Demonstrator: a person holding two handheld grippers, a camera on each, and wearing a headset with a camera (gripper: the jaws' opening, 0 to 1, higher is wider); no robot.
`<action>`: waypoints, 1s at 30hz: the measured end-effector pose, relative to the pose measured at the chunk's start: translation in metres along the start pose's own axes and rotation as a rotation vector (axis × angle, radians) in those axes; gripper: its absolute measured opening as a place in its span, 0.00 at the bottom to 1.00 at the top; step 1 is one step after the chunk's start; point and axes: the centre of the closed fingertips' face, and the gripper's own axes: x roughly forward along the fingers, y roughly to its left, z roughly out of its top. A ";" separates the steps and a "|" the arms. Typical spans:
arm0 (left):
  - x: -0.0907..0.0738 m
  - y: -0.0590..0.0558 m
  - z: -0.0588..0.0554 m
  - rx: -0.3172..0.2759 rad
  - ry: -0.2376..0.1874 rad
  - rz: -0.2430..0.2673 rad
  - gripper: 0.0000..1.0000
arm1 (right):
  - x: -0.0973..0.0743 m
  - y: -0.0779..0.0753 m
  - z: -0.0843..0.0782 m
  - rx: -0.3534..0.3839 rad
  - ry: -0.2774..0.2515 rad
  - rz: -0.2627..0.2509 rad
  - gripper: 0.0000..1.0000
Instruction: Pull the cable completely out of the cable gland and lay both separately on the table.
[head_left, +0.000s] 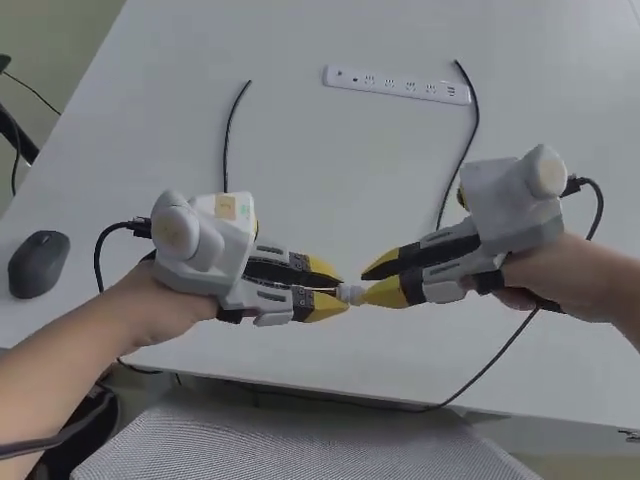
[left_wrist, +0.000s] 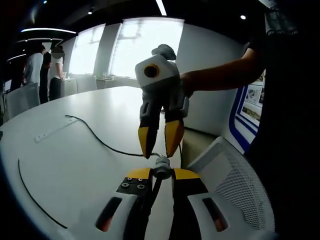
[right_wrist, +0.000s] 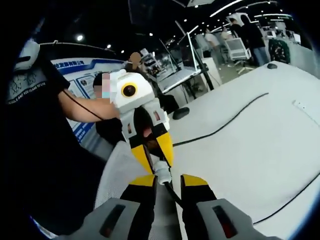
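Since the cable gland (head_left: 350, 293) was a small plastic piece w/ a thin black cable (left_wrist: 151, 196) threaded thru it, it prob. handled light: hard and stiff at the body, limp and maybe slippery along the cable. The best hold looked to be the gland body on one side and the cable close behind it on the other, so the pull ran straight. Both hung in the air over the front edge of the counter (head_left: 330, 170), between the two grippers. The left gripper (head_left: 340, 288) had its fingers narrow, clamped on the gland. The right gripper (head_left: 367, 282) had its fingers part-way apart, tips right at the gland, w/ no clear pinch. Head view gave the layout: grippers tip to tip, power strip (head_left: 397, 85) well behind. Left gripper view showed the cable running back between the left fingers. Right gripper view showed cable on its side of the gland too, so not yet pulled out, by my read.
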 end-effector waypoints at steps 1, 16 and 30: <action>-0.001 0.000 0.001 0.005 -0.006 0.001 0.15 | 0.000 0.002 0.000 0.040 -0.008 0.023 0.17; -0.004 -0.006 0.009 0.074 -0.020 -0.025 0.15 | 0.010 0.015 -0.001 0.299 -0.073 0.253 0.12; -0.001 -0.005 0.004 0.045 -0.008 -0.030 0.14 | 0.011 0.019 -0.005 0.175 0.020 0.235 0.06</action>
